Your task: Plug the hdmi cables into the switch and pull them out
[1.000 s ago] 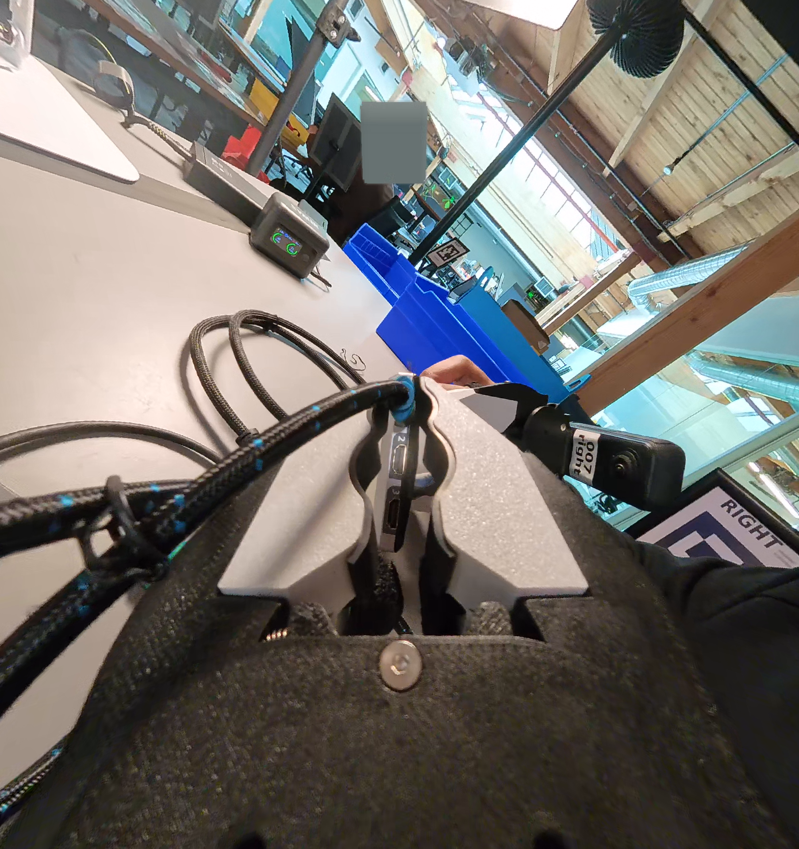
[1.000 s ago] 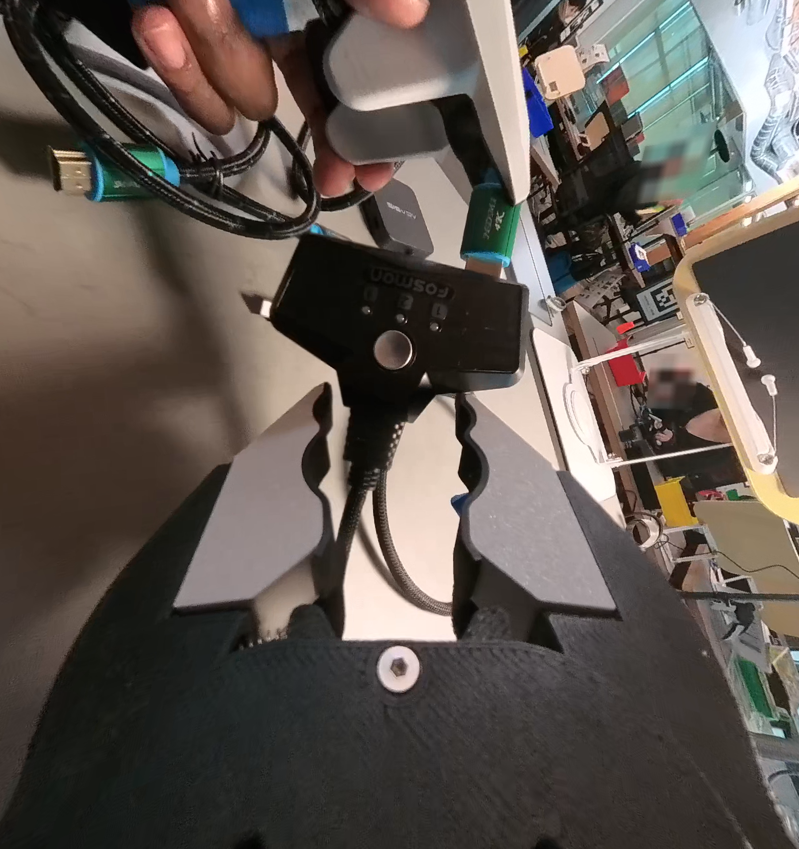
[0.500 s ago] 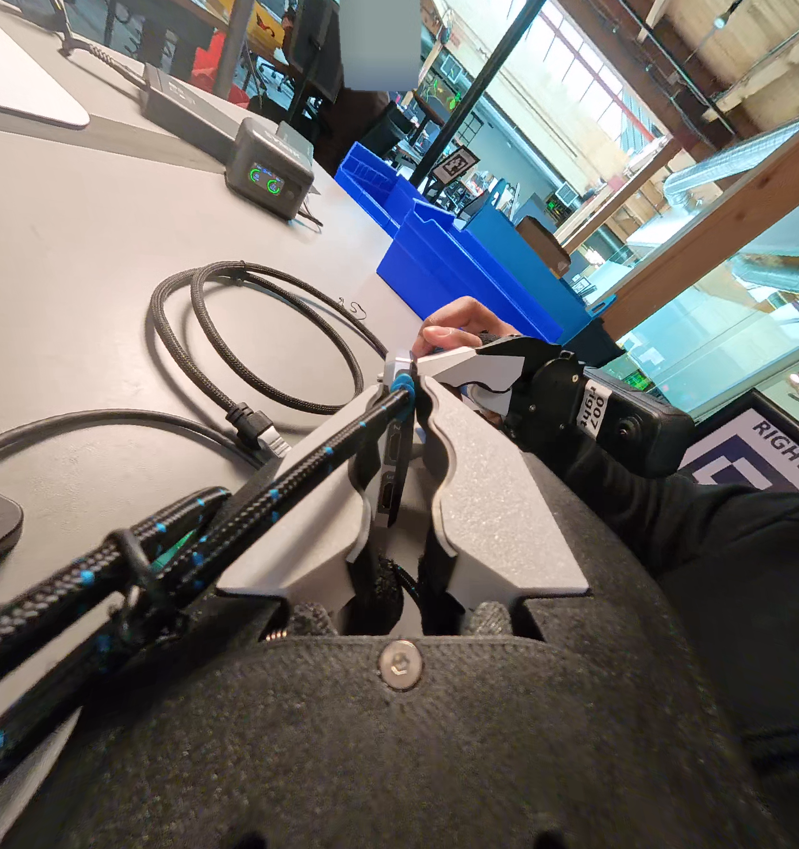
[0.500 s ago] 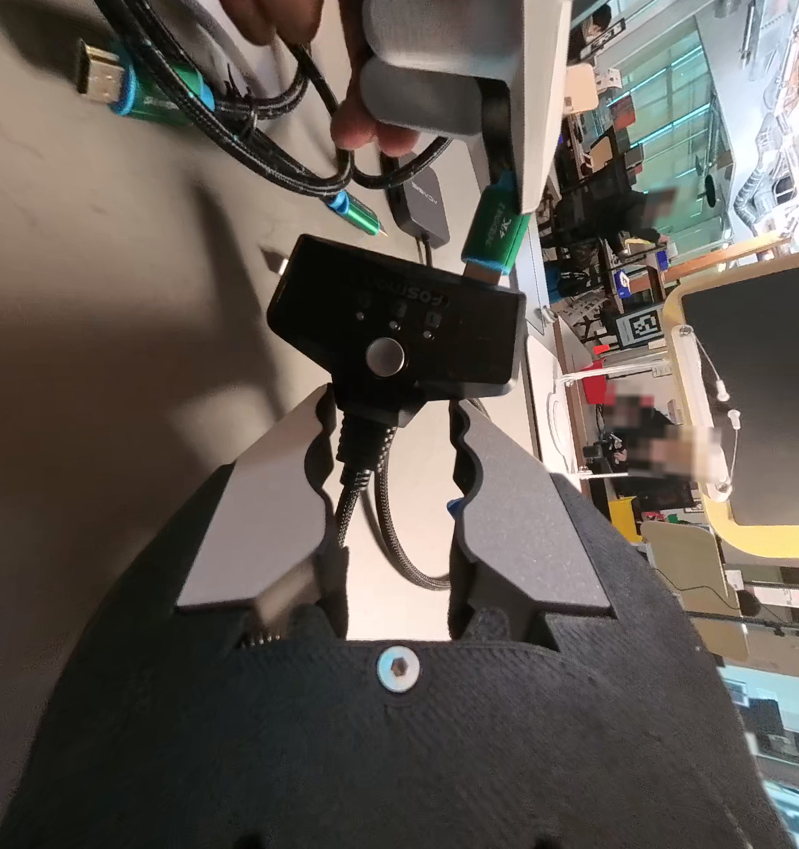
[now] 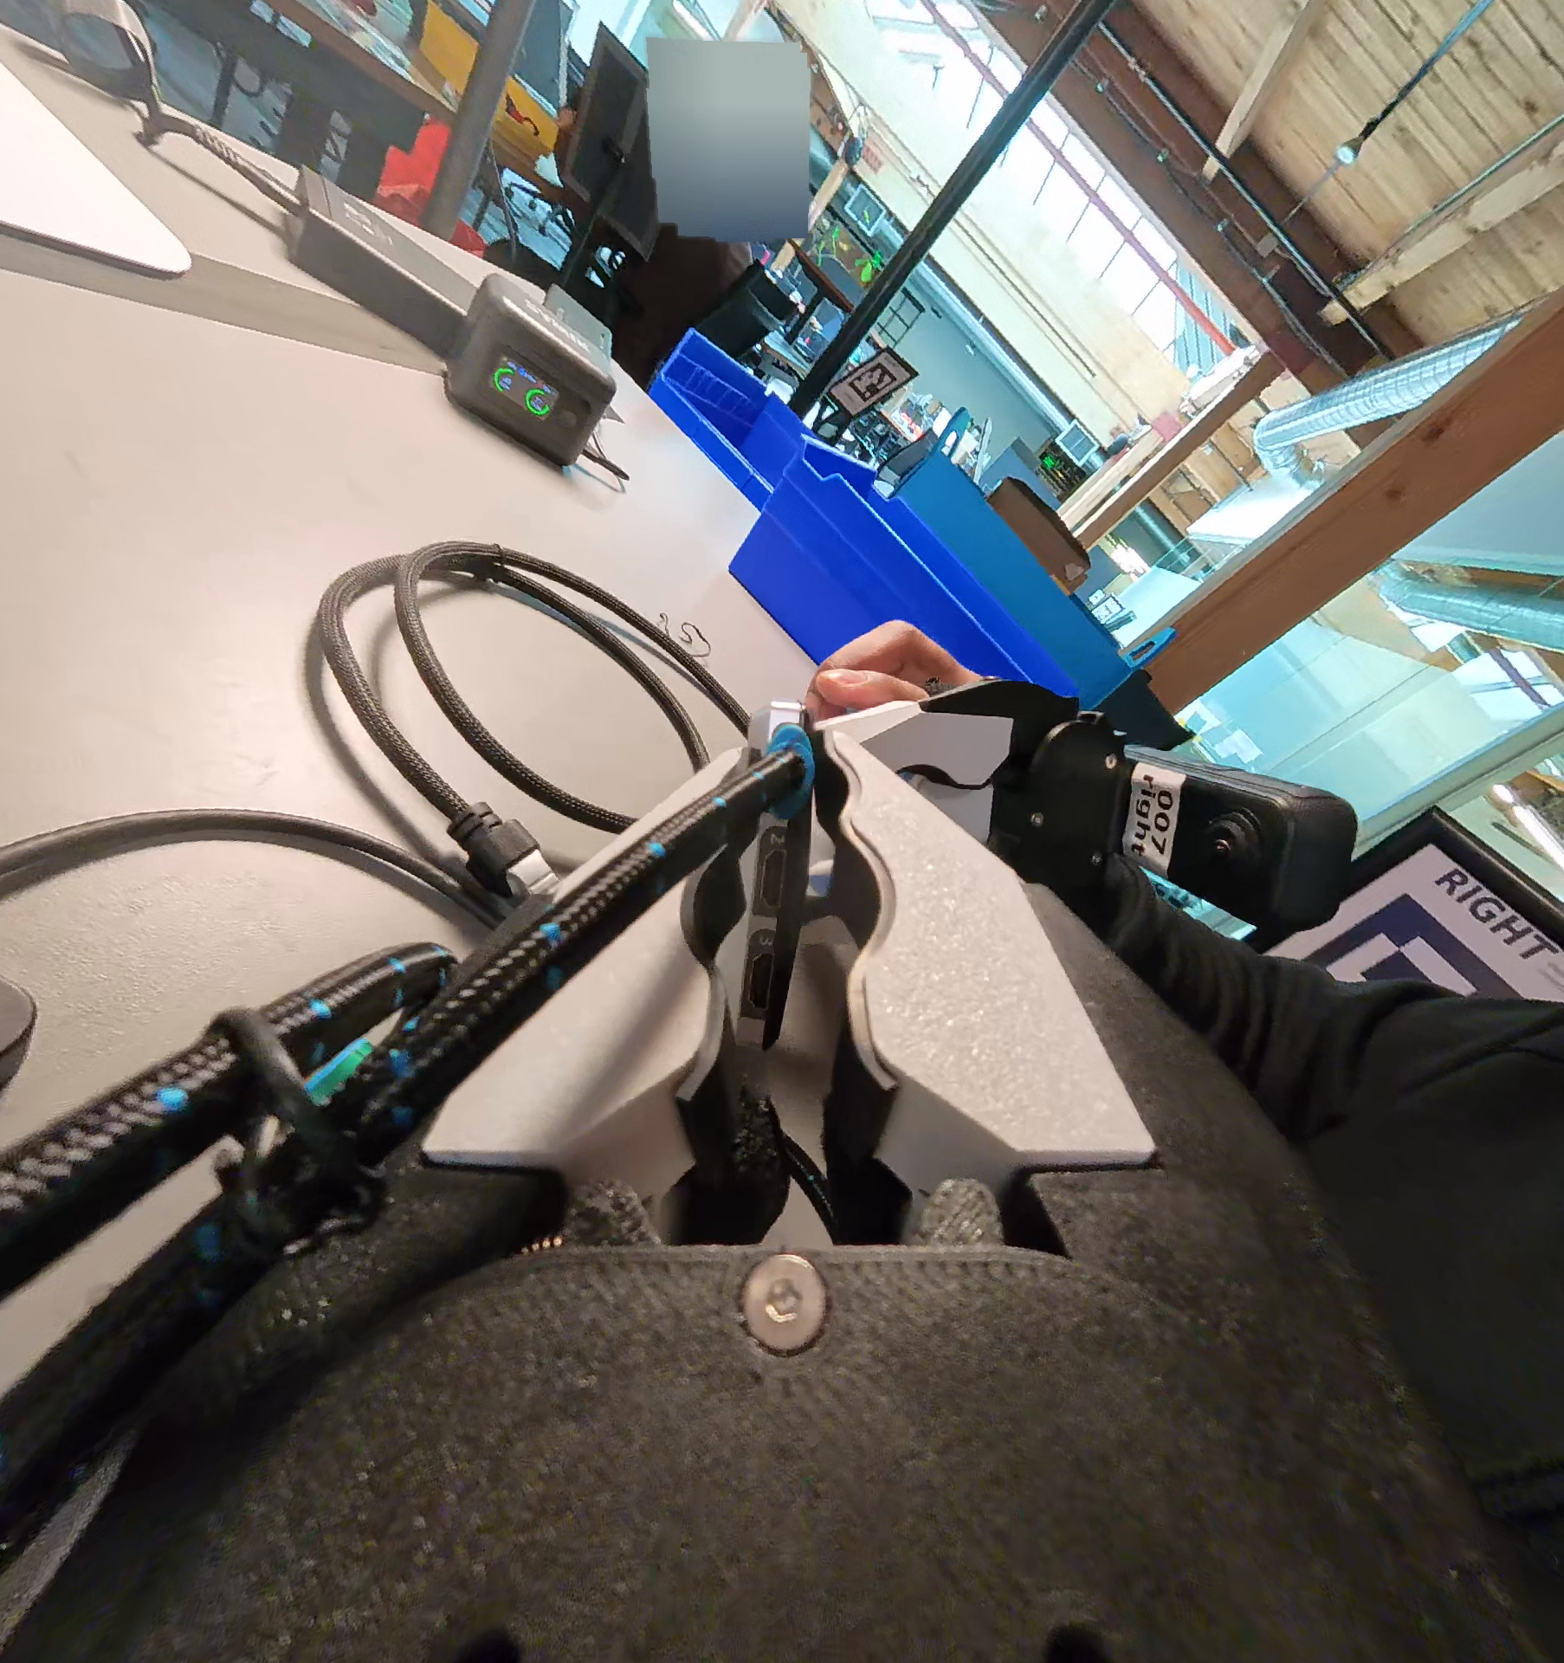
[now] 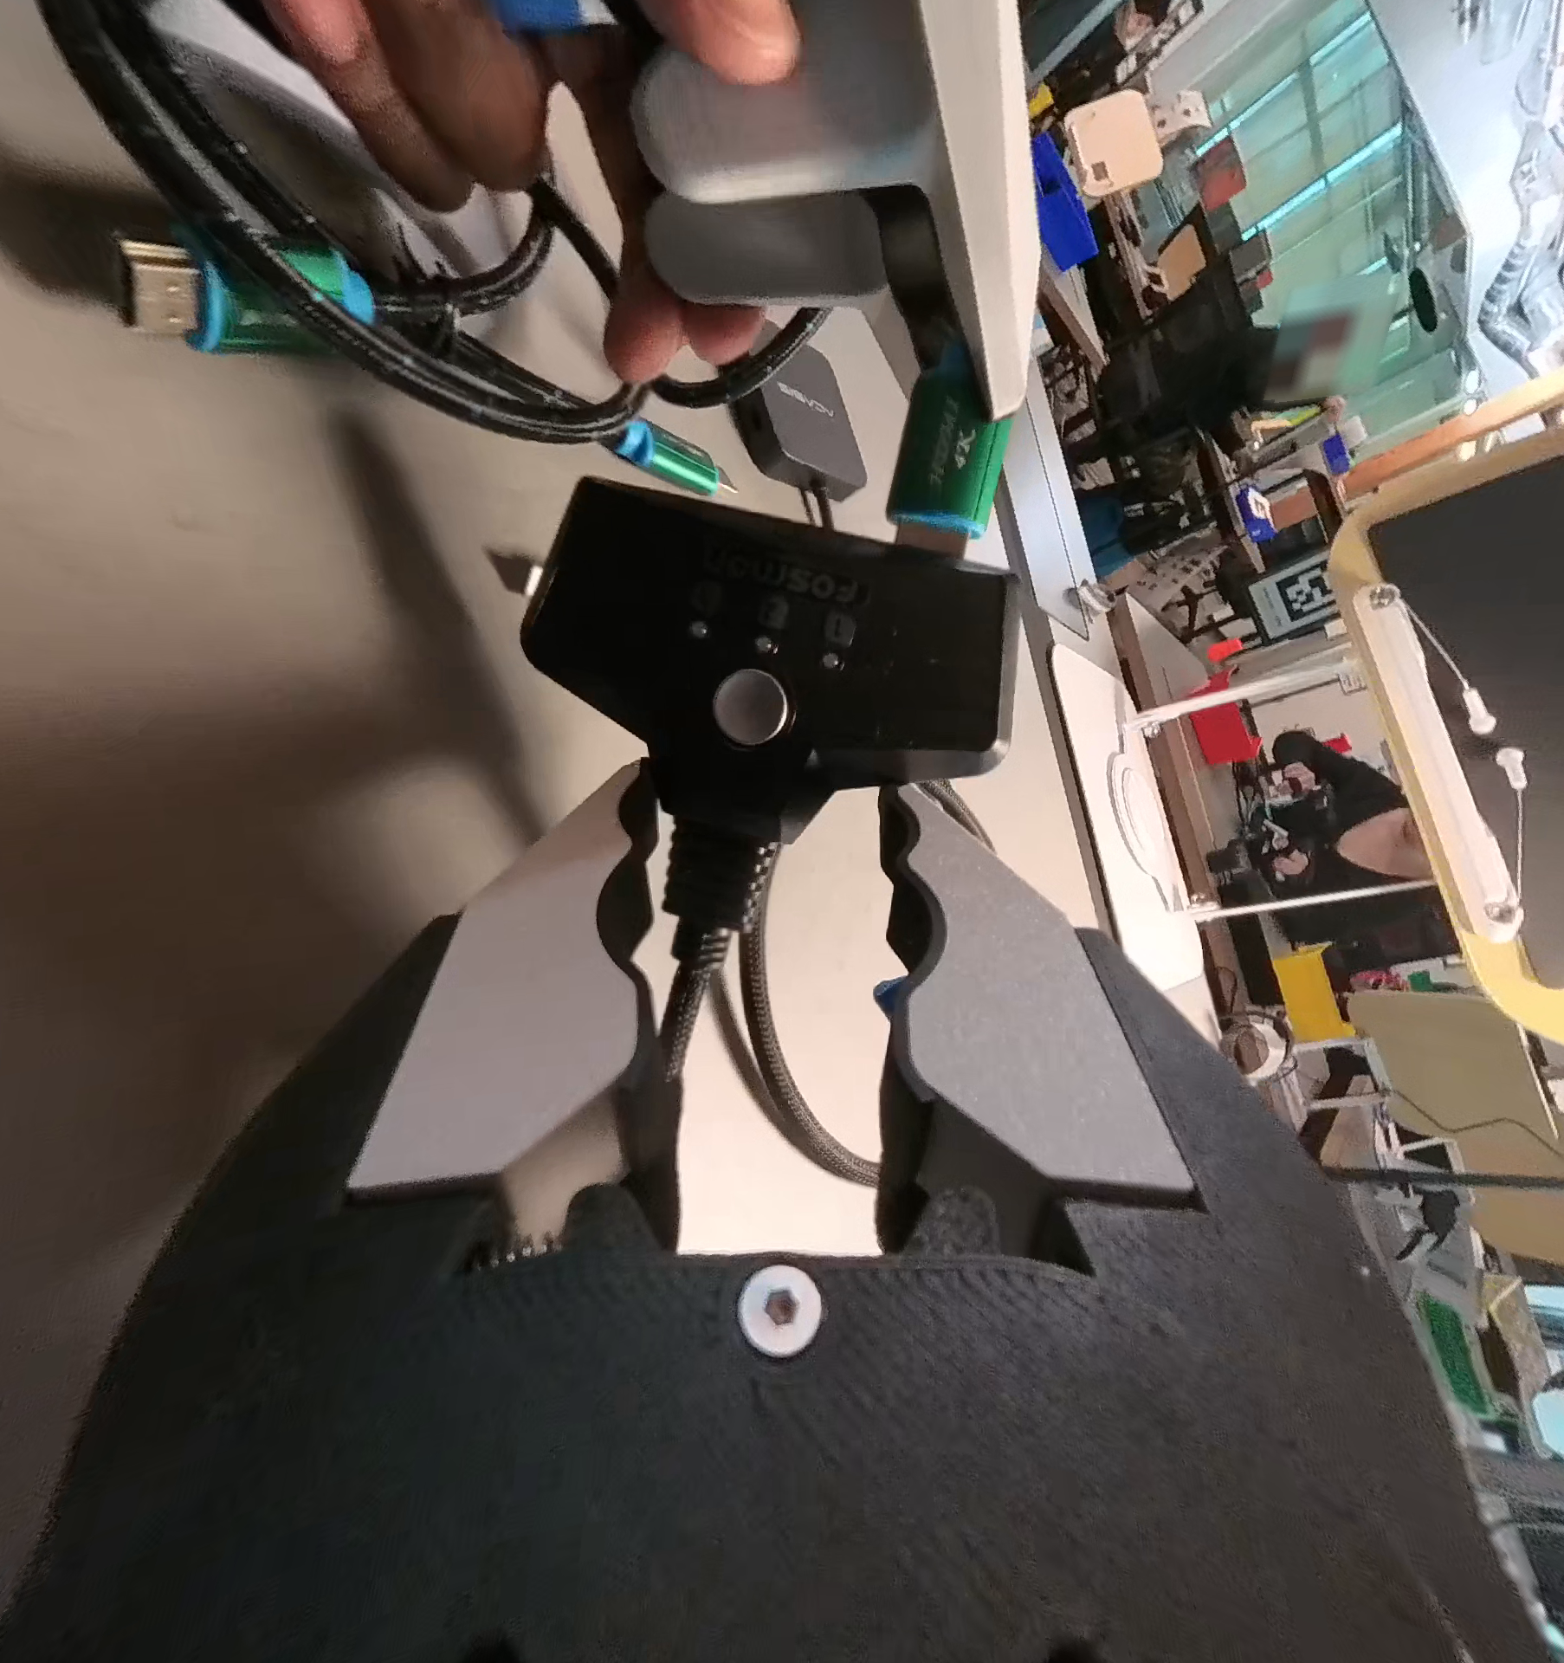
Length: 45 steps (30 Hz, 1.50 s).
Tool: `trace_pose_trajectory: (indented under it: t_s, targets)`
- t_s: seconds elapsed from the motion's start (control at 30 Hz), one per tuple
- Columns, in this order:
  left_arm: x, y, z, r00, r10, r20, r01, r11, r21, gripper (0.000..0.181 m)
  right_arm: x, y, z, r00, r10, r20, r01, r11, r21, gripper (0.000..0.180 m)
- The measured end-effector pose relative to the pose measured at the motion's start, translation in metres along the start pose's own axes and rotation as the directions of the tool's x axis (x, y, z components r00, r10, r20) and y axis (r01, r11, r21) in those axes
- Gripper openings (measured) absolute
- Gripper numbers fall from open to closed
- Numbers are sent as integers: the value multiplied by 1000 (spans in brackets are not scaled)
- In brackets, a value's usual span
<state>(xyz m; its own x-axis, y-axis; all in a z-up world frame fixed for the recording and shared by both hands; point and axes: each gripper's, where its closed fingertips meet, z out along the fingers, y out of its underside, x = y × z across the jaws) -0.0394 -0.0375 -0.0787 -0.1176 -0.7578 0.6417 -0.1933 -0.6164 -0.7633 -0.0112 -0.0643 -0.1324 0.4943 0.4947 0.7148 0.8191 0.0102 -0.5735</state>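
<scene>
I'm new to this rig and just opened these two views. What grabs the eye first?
In the right wrist view, the black switch sits dead centre, its neck gripped by the right gripper. Above it, the left gripper brings a green plug to the switch's far edge. A second green plug dangles upper left.

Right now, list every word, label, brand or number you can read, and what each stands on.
Writing is not quoted; these bear it:
black switch: pale brand mark on top
green plug: pale print on its side
black camera: white label
framed sign: dark letters
grey charger: lit green display
</scene>
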Motion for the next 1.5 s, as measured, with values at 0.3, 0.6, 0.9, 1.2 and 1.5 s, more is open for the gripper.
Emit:
trace_pose_trajectory:
  t_s: [0.3,0.6,0.9,1.2,1.5]
  targets:
    - [10,6,-2,999,-1,-50,-2,998,-69,18,-4,-6,-11,996,-77,33,75,995,68,49]
    - [17,17,-4,996,-5,-91,-8,990,-140,18,-11,-10,-16,989,-126,73,121,990,76,49]
    - [15,18,-1,997,-1,-76,-9,990,-139,17,-10,-12,-15,993,-94,66,88,993,82,50]
    - [14,5,0,996,-36,-77,33,999,-41,15,8,-13,-16,999,-37,-11,38,997,72,68]
    - [17,-2,0,997,11,-70,-9,1000,20,13,7,-11,-17,1000,-23,4,23,999,40,67]
